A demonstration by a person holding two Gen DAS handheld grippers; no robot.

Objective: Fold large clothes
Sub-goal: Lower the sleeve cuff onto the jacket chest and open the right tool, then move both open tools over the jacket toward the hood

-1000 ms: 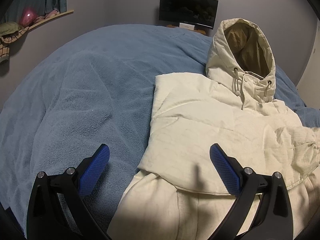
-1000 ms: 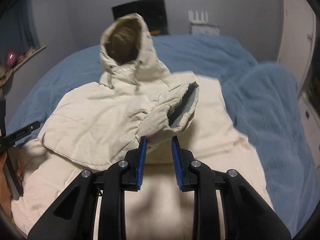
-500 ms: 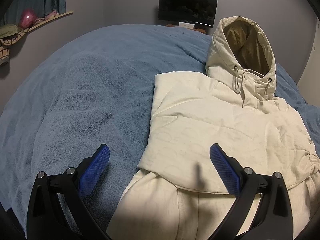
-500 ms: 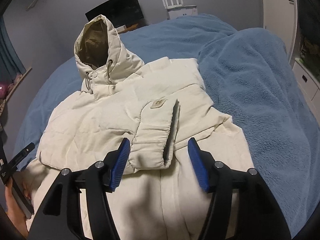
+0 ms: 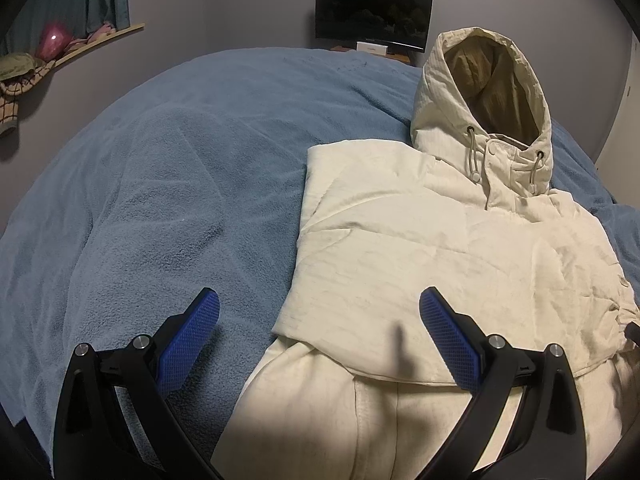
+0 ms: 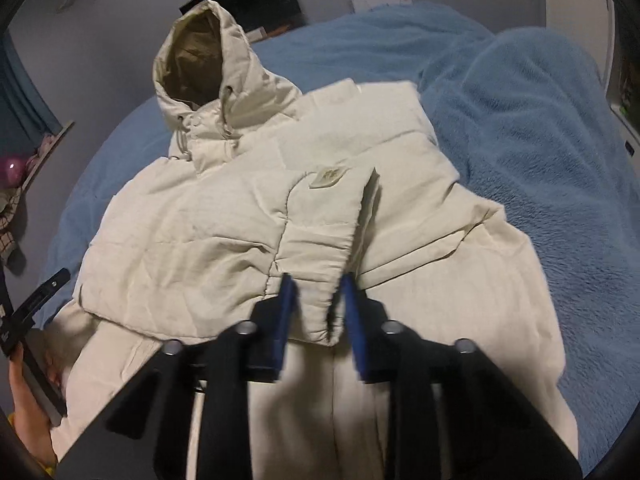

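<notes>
While the jacket [image 5: 420, 240] lies lengthwise, hood away, left gripper [image 5: 320, 344] gapes — right gripper [image 6: 316, 312] pinches its cuff [image 6: 316, 300].

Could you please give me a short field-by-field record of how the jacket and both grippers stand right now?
garment: cream hooded jacket, lying flat on the blue blanket
hood: opening faces the cameras, tan lining visible
sleeves: both folded across the body
right gripper: jaws closed around the sleeve cuff; the image is motion-blurred
left gripper: wide open, empty, over the jacket's left edge
background: dark monitor against the wall
</notes>
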